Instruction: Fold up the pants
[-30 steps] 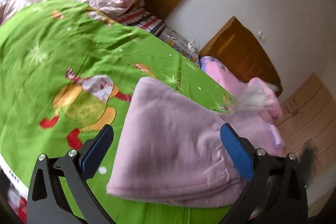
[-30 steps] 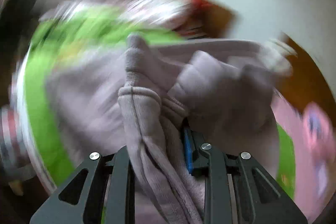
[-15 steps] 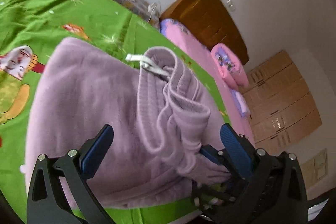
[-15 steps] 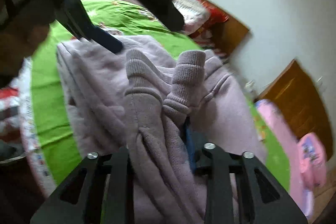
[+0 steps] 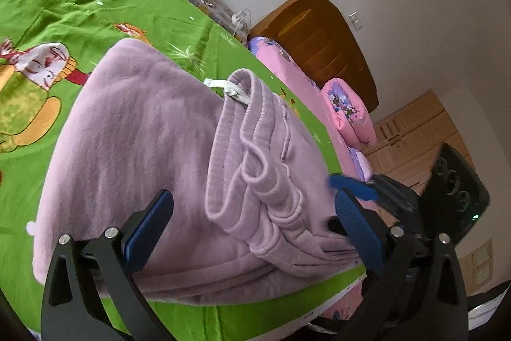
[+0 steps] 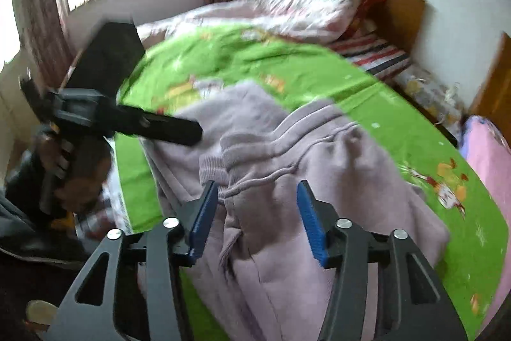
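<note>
Lying folded on the green cartoon-print bedspread [image 5: 80,11], the lilac fleece pants [image 5: 137,155], bundled thick with the ribbed waistband [image 5: 255,130] doubled over on top and a white drawstring [image 5: 230,90] poking out at its far end. Sitting directly ahead of and below the left gripper [image 5: 252,229], the bundle filling the gap between its blue pads [image 5: 147,229] without touching either; jaws spread wide, released, grasping nothing. Hovering low over the near edge of the pants, tilted moderately downward.

Showing at the right side of the left wrist view, the right gripper [image 6: 257,214], just off the right edge of the bundle. In its own view, pointing steeply down over the waistband end [image 6: 255,162] of the pants; jaws closing, blue pads [image 6: 311,224] apart, fabric lying beneath and between them but not pinched, so nothing gripped.

No containers in sight.

Appearing at the left of the right wrist view, a hand [image 6: 75,171] wrapped round the handle of the left tool, its black fingers reaching out over the far left part of the pants. Beyond, piled at the head of the bed, a pale pink quilt [image 6: 287,8] and a wooden headboard [image 6: 402,11]; alongside, a second bed with pink bedding [image 5: 348,111].
</note>
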Demonstrator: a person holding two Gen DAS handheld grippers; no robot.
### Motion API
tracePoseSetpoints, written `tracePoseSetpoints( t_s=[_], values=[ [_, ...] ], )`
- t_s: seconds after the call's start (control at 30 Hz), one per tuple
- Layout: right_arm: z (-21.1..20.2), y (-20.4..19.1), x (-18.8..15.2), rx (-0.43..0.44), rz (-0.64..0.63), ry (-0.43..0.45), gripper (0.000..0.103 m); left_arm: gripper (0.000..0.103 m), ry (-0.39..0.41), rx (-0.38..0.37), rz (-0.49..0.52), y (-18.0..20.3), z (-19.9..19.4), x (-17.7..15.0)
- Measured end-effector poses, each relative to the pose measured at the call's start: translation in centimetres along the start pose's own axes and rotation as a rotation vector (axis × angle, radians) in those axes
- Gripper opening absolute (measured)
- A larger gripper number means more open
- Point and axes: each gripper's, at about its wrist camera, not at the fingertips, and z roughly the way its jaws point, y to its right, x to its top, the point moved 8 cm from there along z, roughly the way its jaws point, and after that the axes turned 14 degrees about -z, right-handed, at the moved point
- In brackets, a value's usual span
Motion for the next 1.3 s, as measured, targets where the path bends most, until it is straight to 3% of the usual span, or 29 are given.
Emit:
tracePoseSetpoints(
  t_s=[0.1, 0.17, 0.2, 0.23, 0.4, 0.53, 0.67, 0.73, 0.77, 0.87, 0.9, 0.93, 0.97, 1.07, 1.17, 1.23, 1.27, 1.3],
  values=[
    [2.0, -1.3, -1.6, 0.046, -0.021, -0.087, 0.038, 0.101, 0.014, 0.001, 0.015, 0.1, -0.9, -0.5],
    [2.4, -1.5, -1.9, 0.063, -0.019, -0.089, 0.036, 0.101, 0.017, 0.006, 0.014, -0.1, -1.1, -0.3],
    [2.0, -1.5, -1.8, 0.067, -0.024, -0.073, 0.02, 0.101, 0.014, 0.003, 0.009, -0.3, -1.2, -0.3],
    [1.4, -1.6, -1.6, 0.076, -0.032, -0.048, 0.013, 0.101, 0.012, -0.002, 0.004, -0.4, -1.2, -0.3],
    [-4.8, 0.4, 0.9, 0.075, 0.047, 0.093, 0.011, 0.101, 0.031, -0.03, -0.007, -0.3, -2.4, 0.4],
    [-7.6, 1.6, 2.4, 0.075, 0.079, 0.131, 0.011, 0.101, 0.056, -0.041, -0.023, -0.5, -3.2, 1.0],
    [-4.0, 0.1, 1.0, 0.188, 0.116, 0.067, 0.011, 0.101, 0.077, -0.062, -0.063, -1.2, -3.6, 1.3],
    [0.6, -2.6, -0.8, 0.192, 0.04, -0.053, 0.012, 0.101, 0.08, -0.053, -0.074, -1.4, -3.5, 1.4],
    [2.1, -3.8, -1.7, 0.161, -0.007, -0.098, 0.015, 0.101, 0.077, -0.047, -0.073, -1.3, -3.5, 1.4],
    [2.2, -5.2, -1.7, 0.096, -0.084, -0.094, 0.031, 0.101, 0.075, -0.038, -0.061, -1.0, -3.6, 1.5],
    [1.7, -5.7, -1.5, 0.128, -0.09, -0.089, 0.068, 0.101, 0.079, -0.034, -0.055, -0.9, -3.8, 1.5],
    [1.1, -6.3, -1.3, 0.165, -0.092, -0.073, 0.089, 0.101, 0.081, -0.033, -0.054, -0.9, -3.9, 1.6],
    [1.0, -6.6, -1.4, 0.166, -0.1, -0.073, 0.096, 0.101, 0.084, -0.033, -0.057, -1.0, -3.8, 1.8],
    [1.2, -6.3, -1.8, 0.073, -0.127, -0.094, 0.073, 0.101, 0.083, -0.035, -0.078, -1.5, -3.5, 1.9],
    [0.7, -5.5, -2.4, 0.13, -0.077, -0.082, 0.068, 0.101, 0.078, -0.034, -0.074, -1.6, -3.3, 1.7],
    [0.8, -5.5, -3.2, 0.12, -0.123, -0.108, 0.065, 0.101, 0.074, -0.034, -0.065, -1.4, -3.3, 1.5],
    [0.7, -5.5, -3.6, 0.113, -0.151, -0.116, 0.061, 0.101, 0.074, -0.031, -0.064, -1.5, -3.3, 1.5],
    [0.6, -5.3, -3.7, 0.101, -0.165, -0.119, 0.051, 0.101, 0.075, -0.031, -0.067, -1.6, -3.4, 1.5]
  ],
)
